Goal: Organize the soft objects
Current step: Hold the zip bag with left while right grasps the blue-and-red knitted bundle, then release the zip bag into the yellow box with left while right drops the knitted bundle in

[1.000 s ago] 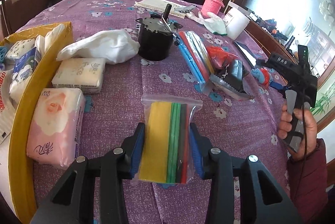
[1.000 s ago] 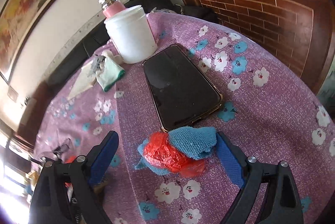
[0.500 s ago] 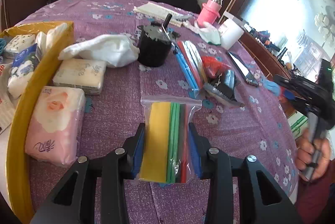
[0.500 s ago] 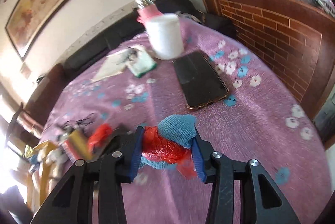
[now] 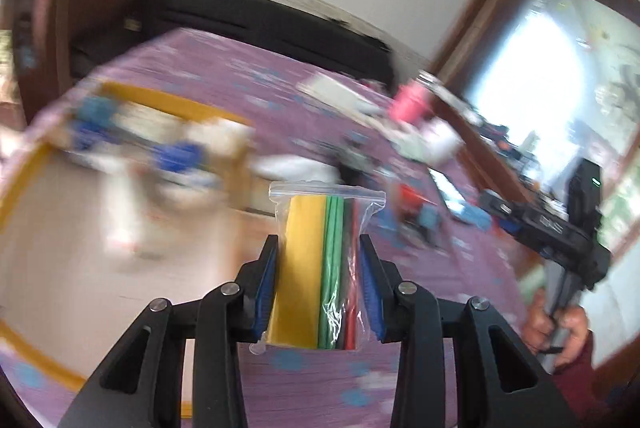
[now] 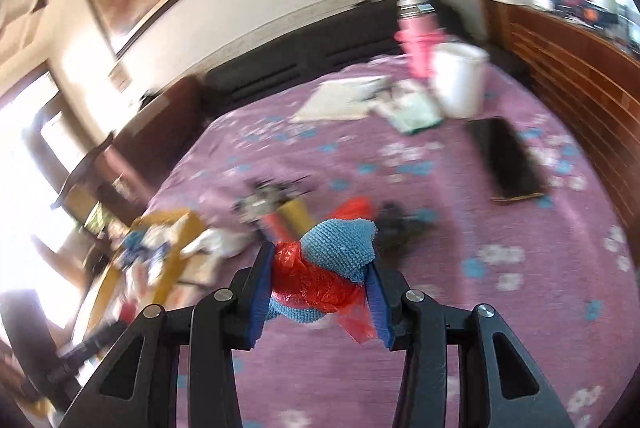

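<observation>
Two grippers are each clamped on something soft, both held up off the purple flowered worktop point(image 6: 460, 228). The left gripper point(image 5: 318, 278) has its jaws pressed against the sides of a clear zip bag point(image 5: 320, 268) that stands upright between them, with a yellow strip, green strips and a red one inside. Past it, much blurred, a yellow-rimmed box point(image 5: 160, 104) with white and blue packets lies toward the worktop's left edge. The right gripper point(image 6: 320, 292) has its jaws closed on a bundle of blue cloth point(image 6: 340, 248) and crumpled red plastic point(image 6: 312, 284), a red corner hanging below. Toward the far right corner stand a white tub point(image 6: 458, 80) and a pink bottle point(image 6: 416, 36), with a dark phone point(image 6: 506, 158) lying flat nearer the right edge.
</observation>
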`<move>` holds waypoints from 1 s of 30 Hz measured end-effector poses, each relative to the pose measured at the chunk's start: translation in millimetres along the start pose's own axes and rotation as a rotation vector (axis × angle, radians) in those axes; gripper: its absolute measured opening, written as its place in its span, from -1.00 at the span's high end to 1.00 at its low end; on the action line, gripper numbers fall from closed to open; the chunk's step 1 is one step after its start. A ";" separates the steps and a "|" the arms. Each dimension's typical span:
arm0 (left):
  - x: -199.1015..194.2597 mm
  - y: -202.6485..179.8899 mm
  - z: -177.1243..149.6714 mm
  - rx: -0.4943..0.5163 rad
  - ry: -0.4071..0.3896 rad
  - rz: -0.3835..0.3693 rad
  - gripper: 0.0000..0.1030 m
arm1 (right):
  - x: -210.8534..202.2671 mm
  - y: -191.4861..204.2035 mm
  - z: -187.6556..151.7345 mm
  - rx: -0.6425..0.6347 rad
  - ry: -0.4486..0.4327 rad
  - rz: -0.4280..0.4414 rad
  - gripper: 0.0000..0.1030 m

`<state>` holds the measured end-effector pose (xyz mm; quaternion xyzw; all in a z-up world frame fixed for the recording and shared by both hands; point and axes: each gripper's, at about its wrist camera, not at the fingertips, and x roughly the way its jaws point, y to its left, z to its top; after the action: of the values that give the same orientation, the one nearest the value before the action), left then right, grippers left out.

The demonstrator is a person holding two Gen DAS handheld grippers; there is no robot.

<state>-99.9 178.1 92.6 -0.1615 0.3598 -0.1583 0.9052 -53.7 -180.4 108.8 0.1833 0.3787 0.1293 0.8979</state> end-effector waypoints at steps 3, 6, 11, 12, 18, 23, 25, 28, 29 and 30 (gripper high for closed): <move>-9.7 47.7 13.2 -0.026 0.008 0.181 0.29 | 23.5 39.5 -4.6 -0.057 0.052 0.053 0.10; 0.2 92.3 22.3 -0.069 0.057 0.293 0.29 | 47.3 79.9 -10.5 -0.116 0.097 0.092 0.10; 25.6 144.1 36.3 -0.109 0.113 0.403 0.28 | 80.8 144.2 -19.0 -0.214 0.162 0.134 0.09; 29.0 148.6 38.8 -0.113 0.118 0.425 0.25 | 87.3 154.5 -20.1 -0.228 0.176 0.140 0.09; 12.4 165.3 39.2 -0.188 0.060 0.359 -0.24 | 131.6 210.5 -26.3 -0.297 0.258 0.156 0.09; -34.4 157.7 19.6 -0.226 -0.044 0.290 -0.35 | 170.4 249.1 -23.5 -0.331 0.297 0.162 0.09; -53.3 151.5 10.9 -0.230 -0.087 0.284 -0.42 | 185.0 261.5 -20.6 -0.340 0.302 0.160 0.08; -71.8 145.7 0.5 -0.225 -0.134 0.300 -0.45 | 208.9 277.2 -16.2 -0.343 0.303 0.139 0.04; -75.3 144.1 -2.3 -0.224 -0.140 0.312 -0.45 | 217.2 280.4 -15.0 -0.333 0.308 0.139 0.01; -77.5 143.6 -4.5 -0.224 -0.142 0.316 -0.46 | 224.2 281.8 -14.1 -0.321 0.319 0.148 -0.07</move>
<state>-132.1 337.4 77.7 -0.2135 0.3314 0.0387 0.9182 62.2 159.5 78.1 0.0428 0.4761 0.2804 0.8323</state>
